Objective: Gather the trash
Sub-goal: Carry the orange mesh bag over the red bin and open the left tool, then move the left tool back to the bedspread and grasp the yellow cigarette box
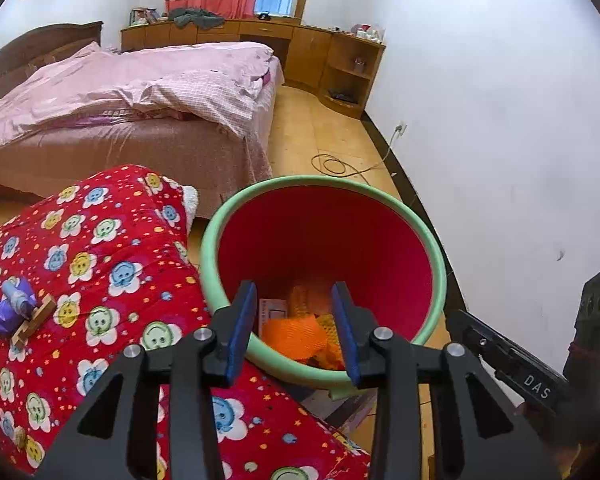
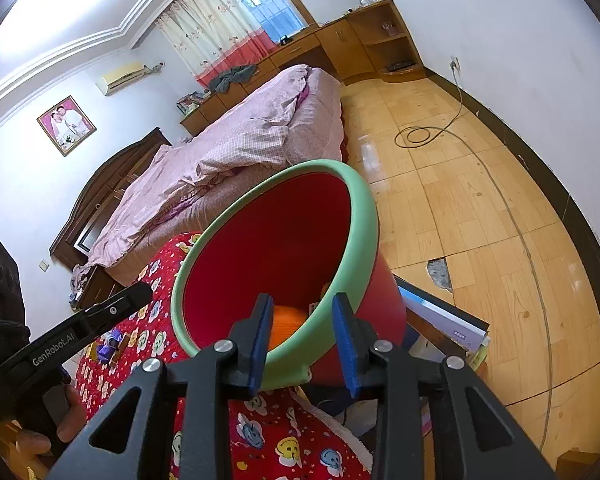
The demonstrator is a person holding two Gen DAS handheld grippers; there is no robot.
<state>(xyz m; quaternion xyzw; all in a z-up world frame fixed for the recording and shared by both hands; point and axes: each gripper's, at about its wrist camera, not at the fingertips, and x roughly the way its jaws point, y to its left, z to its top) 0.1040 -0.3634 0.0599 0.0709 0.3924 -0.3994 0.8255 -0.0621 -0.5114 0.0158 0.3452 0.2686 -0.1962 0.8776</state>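
Note:
A red trash bin with a green rim [image 1: 220, 224] stands beside a red quilt [image 1: 100, 240]. Orange foam netting and a paper box [image 1: 296, 332] lie in its bottom. My left gripper [image 1: 296, 328] is open and empty, hovering over the bin's near rim. My right gripper [image 2: 304, 340] is open with its jaws on either side of the bin's green rim [image 2: 360, 216]; the bin looks tilted in this view. A purple wrapper with a small tube and a wooden piece [image 1: 16, 312] lies on the quilt at the left; it also shows in the right wrist view [image 2: 110, 346].
A bed with pink bedding [image 1: 140, 92] stands behind the quilt. A wooden desk and shelf unit [image 1: 332, 60] line the far wall. A cable [image 2: 420, 136] lies coiled on the wooden floor. Books [image 2: 444, 316] lie under the bin's right side.

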